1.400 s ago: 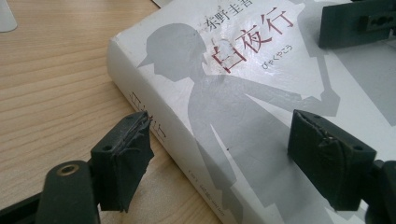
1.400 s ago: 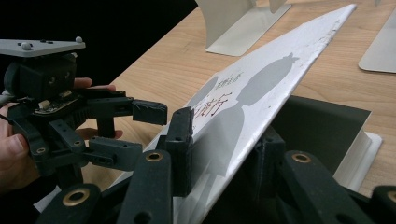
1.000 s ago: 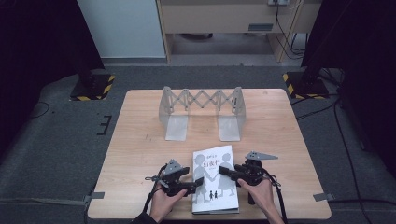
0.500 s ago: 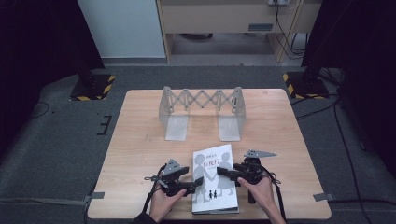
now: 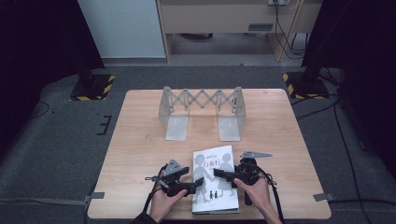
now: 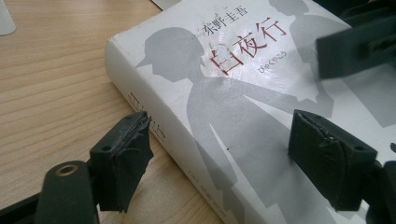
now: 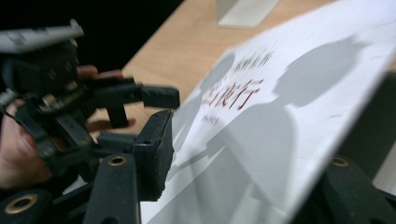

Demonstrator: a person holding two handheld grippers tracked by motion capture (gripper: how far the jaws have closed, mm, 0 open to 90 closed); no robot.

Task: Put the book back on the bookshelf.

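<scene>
— Little has shifted since the earlier look: both hands sit where they were at the near edge of the table (image 5: 140, 140), and only my right tool (image 5: 223, 175) differs — its jaws have just been opening, with the cover of the book (image 5: 215, 179) lying between them, not squeezed.

— And the left tool?

— My left tool (image 5: 195, 183) is spread too. In the left gripper view its two pads stand either side of the book's spine corner, one low by the spine, the other over the cover, neither one pressing.

— Where does the book lie?

— Flat on the table, cover up, at the near edge between my hands, well apart from the folding metal rack (image 5: 201, 112) farther back.

— So what makes this step go well?

— I judge I'm setting up a grip on this thick white volume. It's heavy and glossy, so I'd seat the left pads deep across the spine before closing — a shallow bite would slip. On the right I'd take the whole block of pages, not the cover alone, or the cover will swing open. Then both tools should close together and lift evenly, so the book doesn't twist.
</scene>
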